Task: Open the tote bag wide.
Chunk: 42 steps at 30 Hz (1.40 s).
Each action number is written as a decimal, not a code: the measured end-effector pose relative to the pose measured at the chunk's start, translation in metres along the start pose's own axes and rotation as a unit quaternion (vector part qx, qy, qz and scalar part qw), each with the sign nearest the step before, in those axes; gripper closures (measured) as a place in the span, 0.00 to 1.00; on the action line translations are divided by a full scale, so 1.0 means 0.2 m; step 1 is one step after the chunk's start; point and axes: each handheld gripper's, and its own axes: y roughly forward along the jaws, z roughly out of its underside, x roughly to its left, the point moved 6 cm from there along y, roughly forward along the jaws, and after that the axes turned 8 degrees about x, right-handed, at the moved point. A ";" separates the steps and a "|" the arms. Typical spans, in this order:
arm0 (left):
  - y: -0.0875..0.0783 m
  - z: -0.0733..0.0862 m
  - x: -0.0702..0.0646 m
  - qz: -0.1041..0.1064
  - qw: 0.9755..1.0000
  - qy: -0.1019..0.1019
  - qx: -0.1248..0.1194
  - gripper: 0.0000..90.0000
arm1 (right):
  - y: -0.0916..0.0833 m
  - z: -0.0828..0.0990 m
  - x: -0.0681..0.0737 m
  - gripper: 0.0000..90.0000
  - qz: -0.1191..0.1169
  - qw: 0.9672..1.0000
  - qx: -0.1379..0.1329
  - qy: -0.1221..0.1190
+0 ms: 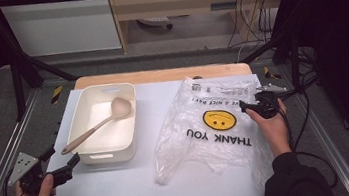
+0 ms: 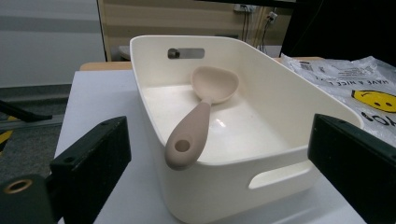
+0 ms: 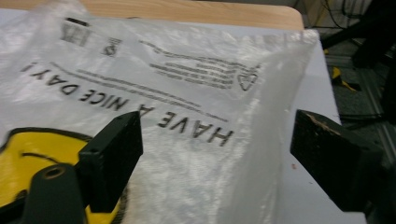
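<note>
White table (image 1: pixel 122 185), crinkled clear plastic bag (image 1: pixel 206 124), yellow smiley, black lettering

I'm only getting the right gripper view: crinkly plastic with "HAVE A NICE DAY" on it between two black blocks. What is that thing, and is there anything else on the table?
Observer: It is a clear plastic bag with a yellow smiley face, lying flat on the table. Left of it stands a white bin.
Operator: Is the bin empty?
Observer: No, a beige spoon lies in it, its handle propped over the near rim.
Operator: Where is the other hand?
Observer: The left gripper sits at the table's near left corner, jaws open, pointed at the bin and touching nothing.
Operator: Are my blocks holding the bag?
Observer: No, the right gripper is open at the bag's right edge.
</note>
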 end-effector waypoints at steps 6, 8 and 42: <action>0.00 0.01 0.00 0.001 1.000 0.002 0.005 0.06 | -0.09 0.06 0.14 0.07 -0.027 0.998 0.008 -0.051; 0.00 0.01 0.00 0.001 1.000 0.001 0.005 0.06 | -0.12 0.09 0.19 0.07 -0.047 0.997 0.005 -0.062; 0.00 0.01 0.01 -0.007 1.000 0.003 0.006 0.06 | -0.23 0.59 0.91 0.19 -0.176 0.951 0.113 -0.227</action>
